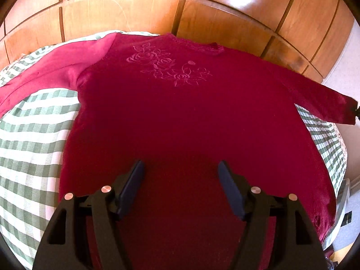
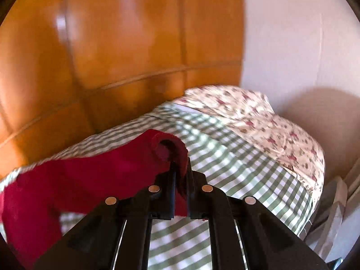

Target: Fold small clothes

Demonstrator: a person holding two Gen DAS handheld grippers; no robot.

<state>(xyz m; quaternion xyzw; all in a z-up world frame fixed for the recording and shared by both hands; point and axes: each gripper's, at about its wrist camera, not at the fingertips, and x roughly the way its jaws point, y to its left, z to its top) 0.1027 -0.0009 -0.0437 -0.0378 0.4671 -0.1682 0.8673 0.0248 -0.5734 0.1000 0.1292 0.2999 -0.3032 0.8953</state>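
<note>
A dark red long-sleeved top (image 1: 180, 112) with embroidered roses lies flat, front up, on a green-and-white checked cloth (image 1: 29, 135). Its left sleeve (image 1: 51, 72) lies spread out to the left. My left gripper (image 1: 181, 167) is open and empty, hovering over the lower middle of the top. My right gripper (image 2: 181, 168) is shut on the cuff of the right sleeve (image 2: 90, 171) and holds it lifted above the checked cloth (image 2: 236, 162). That sleeve end shows at the right edge of the left wrist view (image 1: 333, 108).
A wooden panelled headboard or wardrobe (image 1: 180, 11) stands close behind the top. A floral cloth (image 2: 258, 117) lies at the far right of the surface, next to a white wall (image 2: 292, 45). The surface drops off at the right edge.
</note>
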